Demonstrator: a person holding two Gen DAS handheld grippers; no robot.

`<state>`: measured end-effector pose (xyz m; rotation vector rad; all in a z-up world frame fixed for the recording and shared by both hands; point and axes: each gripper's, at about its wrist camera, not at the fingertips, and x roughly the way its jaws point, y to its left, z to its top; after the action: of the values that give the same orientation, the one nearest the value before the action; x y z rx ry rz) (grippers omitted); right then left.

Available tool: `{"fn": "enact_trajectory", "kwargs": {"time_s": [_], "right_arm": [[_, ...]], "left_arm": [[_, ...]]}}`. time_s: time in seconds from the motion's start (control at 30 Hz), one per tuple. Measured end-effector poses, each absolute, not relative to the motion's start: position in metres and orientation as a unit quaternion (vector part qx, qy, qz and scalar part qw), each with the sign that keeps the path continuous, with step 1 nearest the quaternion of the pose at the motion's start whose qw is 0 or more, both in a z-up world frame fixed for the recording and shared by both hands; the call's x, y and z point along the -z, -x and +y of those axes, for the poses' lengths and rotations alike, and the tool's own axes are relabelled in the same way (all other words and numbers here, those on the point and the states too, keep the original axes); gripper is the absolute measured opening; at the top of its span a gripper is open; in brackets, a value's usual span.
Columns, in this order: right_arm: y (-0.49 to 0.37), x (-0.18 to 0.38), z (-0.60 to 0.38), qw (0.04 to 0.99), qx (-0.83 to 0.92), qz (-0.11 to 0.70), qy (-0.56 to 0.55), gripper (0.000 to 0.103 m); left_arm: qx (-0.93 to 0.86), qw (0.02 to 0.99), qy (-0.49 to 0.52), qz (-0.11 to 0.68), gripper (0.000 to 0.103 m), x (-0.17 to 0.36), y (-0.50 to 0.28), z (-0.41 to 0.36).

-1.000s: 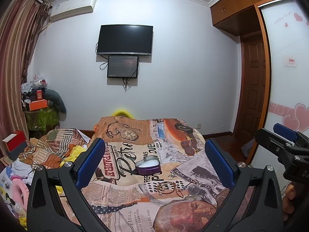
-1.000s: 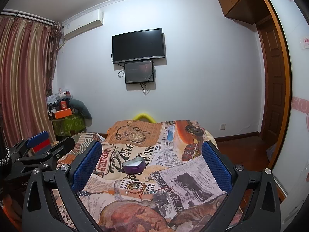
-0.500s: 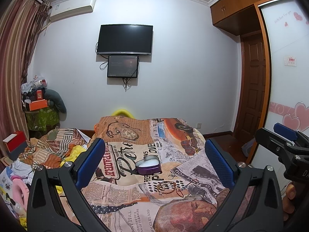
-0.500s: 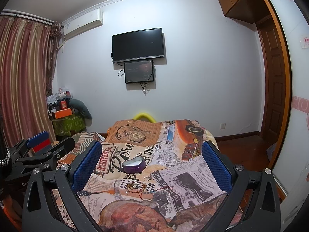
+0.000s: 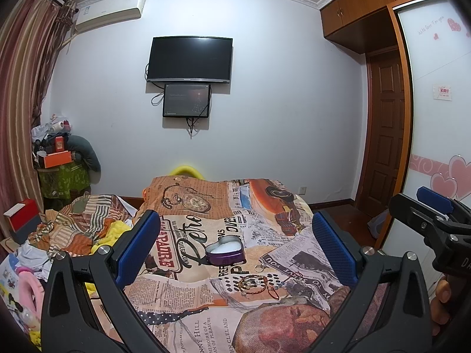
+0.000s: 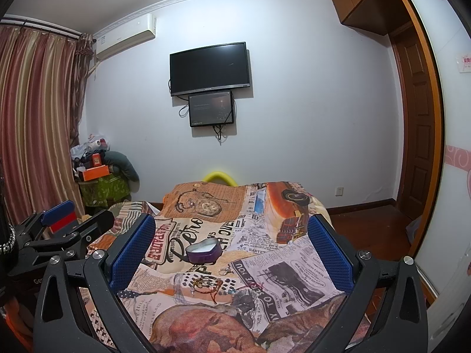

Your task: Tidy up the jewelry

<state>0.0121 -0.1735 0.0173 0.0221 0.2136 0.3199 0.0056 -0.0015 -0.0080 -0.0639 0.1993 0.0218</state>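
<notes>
A purple heart-shaped tin [image 5: 225, 251], open with a white inside, sits on the newspaper-print bedspread [image 5: 206, 317]; it also shows in the right wrist view [image 6: 203, 253]. In front of it lie a small metal clasp [image 5: 260, 267] and a tangle of bracelets and beaded strings [image 5: 256, 284], also in the right wrist view [image 6: 210, 285]. My left gripper [image 5: 235, 248] is open and empty, held above the bed short of the jewelry. My right gripper [image 6: 232, 245] is open and empty too, beside the left one.
A pile of clothes and a striped quilt [image 5: 73, 229] lies left of the bed. A red box [image 5: 20, 217] and cluttered stand [image 5: 61, 170] are at the left wall. A wardrobe door [image 5: 435, 147] and wooden door [image 5: 388, 135] are right.
</notes>
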Motion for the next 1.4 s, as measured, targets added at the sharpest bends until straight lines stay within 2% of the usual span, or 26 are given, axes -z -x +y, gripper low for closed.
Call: {"fn": "enact_trajectory", "kwargs": {"time_s": [0.9,1.4], "right_arm": [[-0.025,-0.008,-0.172,0.979,-0.157,0.127,-0.010,0.103],[-0.093,0.035,-0.177,0.965,-0.131,0.227,-0.012,0.103]], "left_arm": [[-0.010,0.992,0.037,0.121,0.103,0.021,-0.025,0.000],[-0.030,0.972,0.053,0.226,0.103,0.081,-0.100,0.027]]}}
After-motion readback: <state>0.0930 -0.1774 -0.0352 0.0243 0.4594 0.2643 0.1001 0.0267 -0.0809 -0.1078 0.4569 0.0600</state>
